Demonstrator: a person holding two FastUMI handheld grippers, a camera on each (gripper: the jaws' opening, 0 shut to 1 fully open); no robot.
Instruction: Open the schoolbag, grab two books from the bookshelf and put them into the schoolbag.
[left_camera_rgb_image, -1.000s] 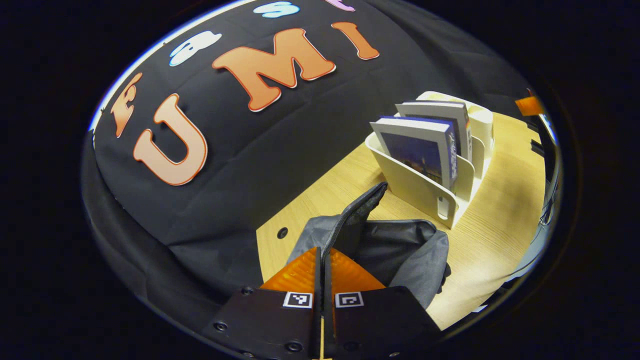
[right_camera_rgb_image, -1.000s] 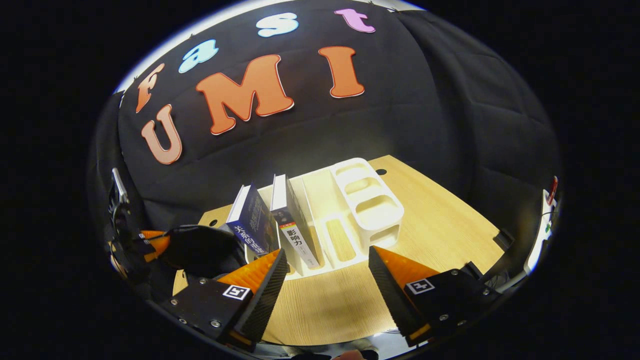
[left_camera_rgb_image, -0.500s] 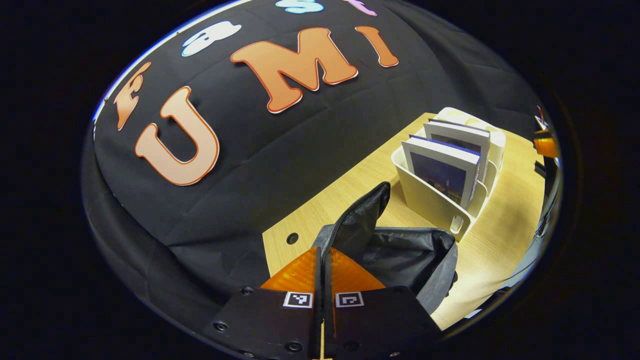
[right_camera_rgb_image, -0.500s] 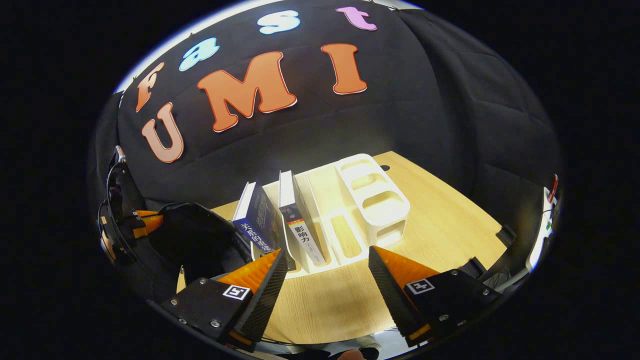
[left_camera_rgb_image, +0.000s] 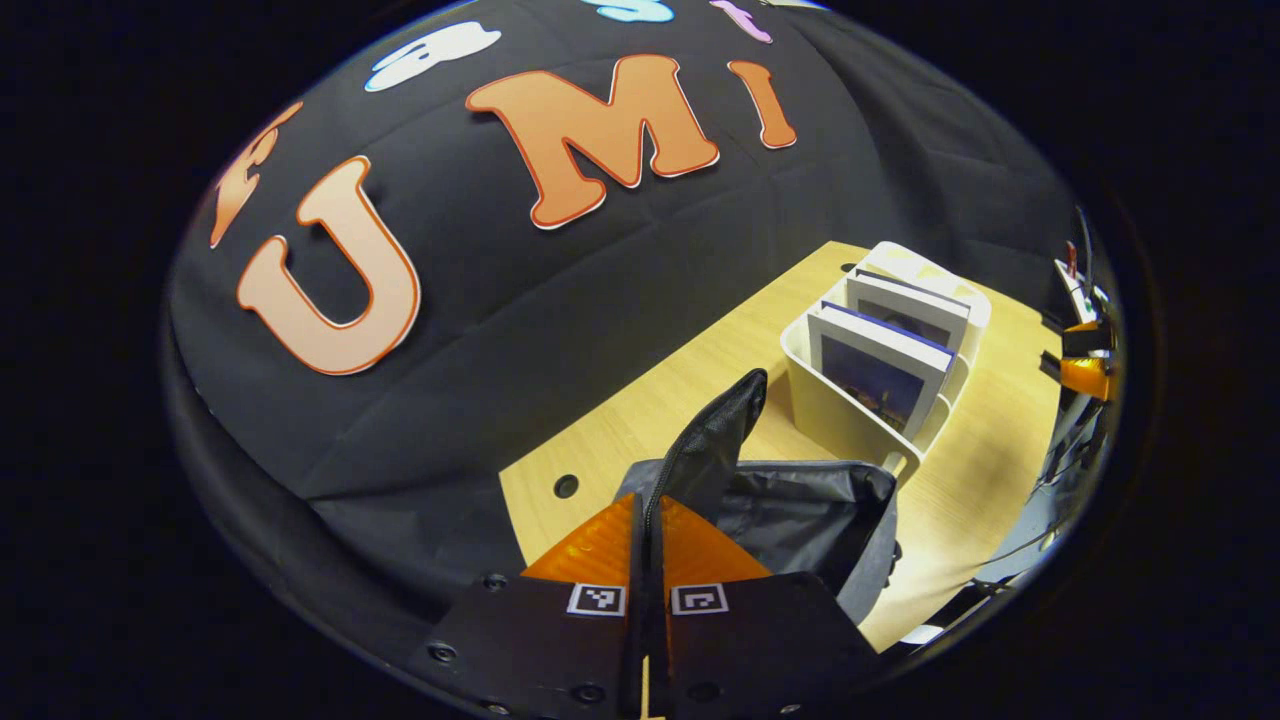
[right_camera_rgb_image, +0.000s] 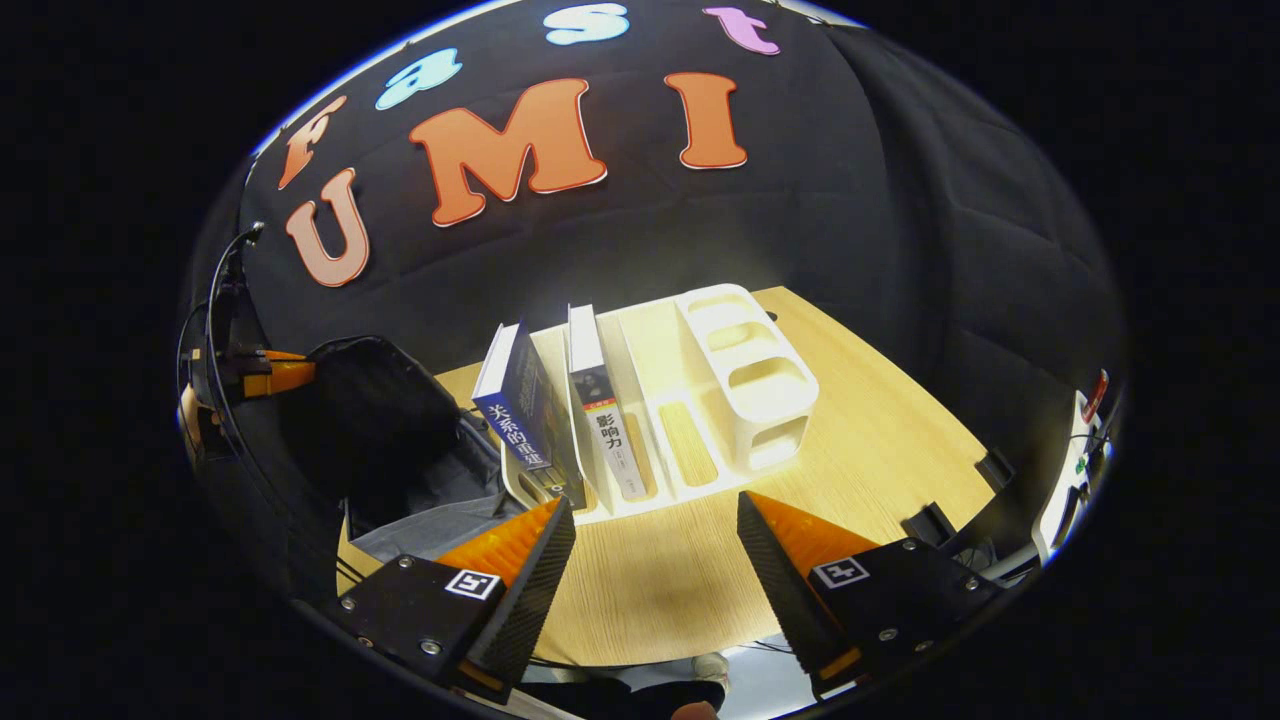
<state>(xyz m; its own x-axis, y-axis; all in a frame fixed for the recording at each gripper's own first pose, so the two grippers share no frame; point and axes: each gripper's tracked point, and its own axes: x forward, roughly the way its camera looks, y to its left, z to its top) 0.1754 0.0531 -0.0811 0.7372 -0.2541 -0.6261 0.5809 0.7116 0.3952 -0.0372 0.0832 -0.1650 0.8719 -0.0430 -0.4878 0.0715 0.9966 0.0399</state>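
Black cloth wall (right_camera_rgb_image: 850, 230) behind light wood table (right_camera_rgb_image: 880, 440) (brightly lit).

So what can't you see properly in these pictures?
- Inside of the schoolbag: dark in the left gripper view, its own flap hides it.
- Second book cover: left gripper view, first book hides it.
- Bookshelf front edge: right gripper view, a right gripper finger covers it.

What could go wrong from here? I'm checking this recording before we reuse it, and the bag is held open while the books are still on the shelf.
The left gripper pinches just a thin edge of the bag; if that slips, the opening may fall shut. The two books lean close together in the shelf, so the open right gripper might catch both, or tip the light shelf while pulling one out.
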